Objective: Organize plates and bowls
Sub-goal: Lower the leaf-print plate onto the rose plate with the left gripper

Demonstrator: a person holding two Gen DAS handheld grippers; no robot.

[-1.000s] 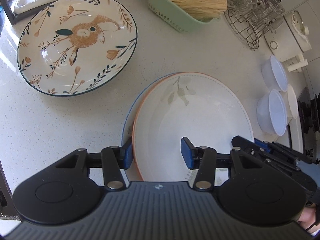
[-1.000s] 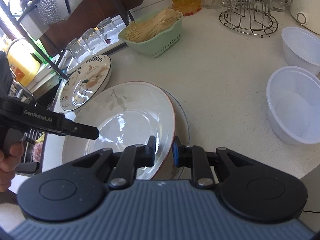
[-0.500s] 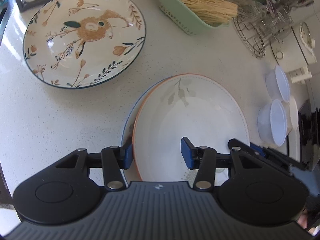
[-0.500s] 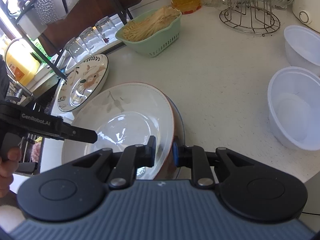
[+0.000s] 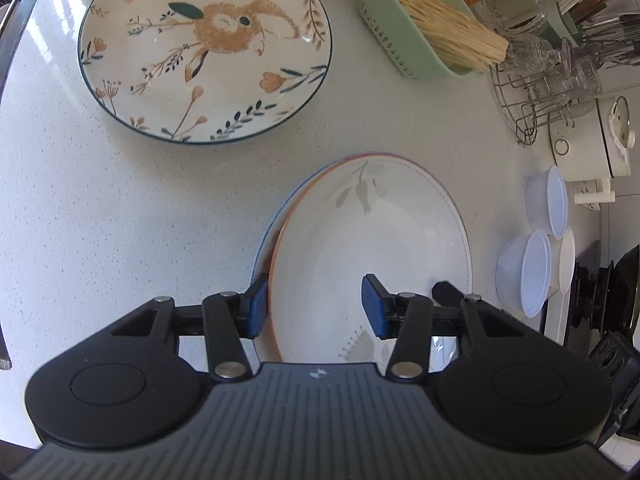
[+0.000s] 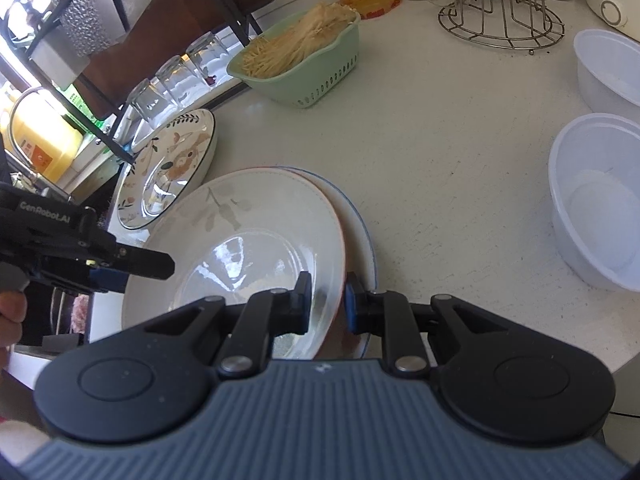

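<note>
An orange-rimmed white plate (image 5: 372, 248) lies tilted on a blue-rimmed plate (image 6: 362, 224) on the counter; it also shows in the right wrist view (image 6: 248, 240). My right gripper (image 6: 326, 304) is shut on the orange-rimmed plate's right edge and holds that edge raised. My left gripper (image 5: 314, 308) is open, its jaws straddling the plate's left rim without gripping. A bird-patterned plate (image 5: 204, 48) lies at the far left, also seen in the right wrist view (image 6: 168, 172). White plastic bowls (image 6: 596, 200) stand at the right.
A green basket of noodles (image 5: 424, 36) sits at the back. A wire glass rack (image 6: 500, 20) and a white cooker (image 5: 592, 140) stand back right. A black shelf frame with upturned glasses (image 6: 172, 76) lines the left. The counter edge runs near the right bowls.
The right gripper has lifted the orange-rimmed plate's right edge higher, tilting it more off the blue-rimmed plate. The left gripper has drawn back and risen slightly, still open around the rim.
</note>
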